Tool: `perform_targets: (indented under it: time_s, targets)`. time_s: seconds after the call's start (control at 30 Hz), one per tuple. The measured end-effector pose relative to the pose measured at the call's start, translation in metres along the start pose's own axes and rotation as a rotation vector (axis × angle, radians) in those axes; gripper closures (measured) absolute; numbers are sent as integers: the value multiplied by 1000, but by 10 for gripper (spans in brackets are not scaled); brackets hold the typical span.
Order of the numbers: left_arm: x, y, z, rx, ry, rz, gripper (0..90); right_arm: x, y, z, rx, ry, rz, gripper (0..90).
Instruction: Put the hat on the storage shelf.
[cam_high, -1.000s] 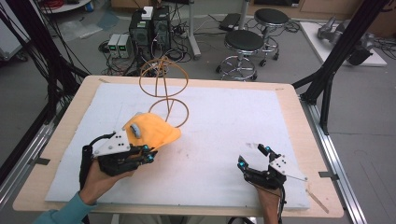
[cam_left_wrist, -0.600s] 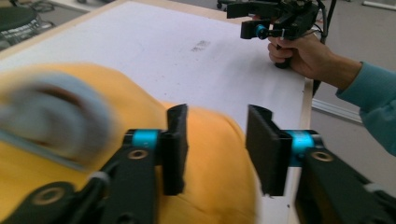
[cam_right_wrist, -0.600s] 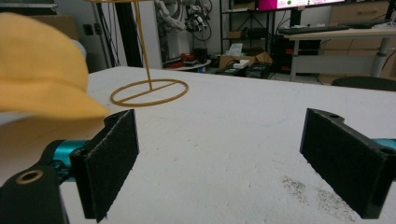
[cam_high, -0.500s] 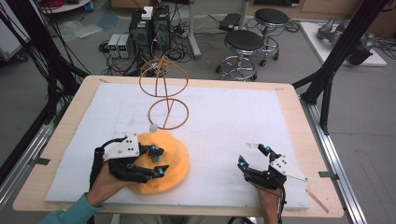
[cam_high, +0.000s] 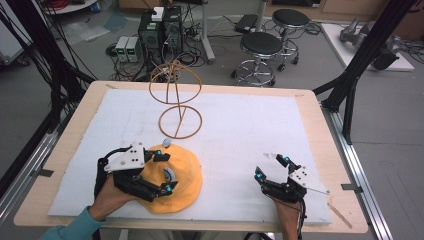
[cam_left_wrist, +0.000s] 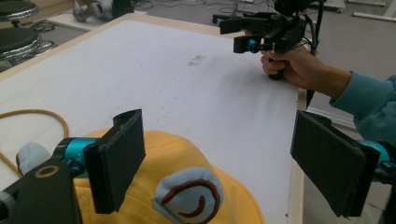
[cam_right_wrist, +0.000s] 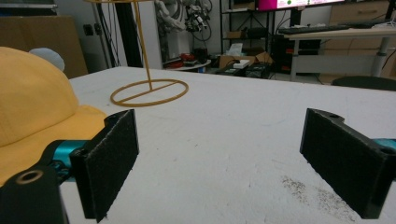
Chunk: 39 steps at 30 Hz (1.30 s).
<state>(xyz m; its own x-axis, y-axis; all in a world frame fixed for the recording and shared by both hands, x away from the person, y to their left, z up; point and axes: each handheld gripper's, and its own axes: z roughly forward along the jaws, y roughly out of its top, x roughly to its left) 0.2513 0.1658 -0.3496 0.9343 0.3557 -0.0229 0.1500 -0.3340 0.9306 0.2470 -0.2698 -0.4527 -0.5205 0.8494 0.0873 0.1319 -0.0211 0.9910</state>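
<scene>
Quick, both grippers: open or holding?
Left gripper: just opened, empty, over the yellow cap.
Right gripper: open, empty.

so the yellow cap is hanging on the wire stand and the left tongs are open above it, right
Not quite. The cap lies flat on the table, in front of the wire stand, not on it; the high view shows this. The left tongs are open above it, having just been opening, with nothing pressed between them.
</scene>
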Motion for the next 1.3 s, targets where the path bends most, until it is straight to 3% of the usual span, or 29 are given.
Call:
perform_targets:
  time_s: [0.2,0.53,0.7,0.9,0.97,1.3]
  targets:
    - [10,3,-18,-30,-32,31,176,0,0,0,-1,2,-5,104]
    - [40,19,-39,85,-39,92,135,0,0,0,2,2,-4,104]
    - [51,22,-35,152,-84,139,134,1,0,0,4,2,-4,104]
    - [62,23,-29,219,-108,207,134,0,0,0,2,1,-5,104]
    - [66,24,-28,221,-128,214,142,1,0,0,4,2,-3,104]
    - [75,20,-13,306,-125,206,214,0,0,0,0,3,-10,104]
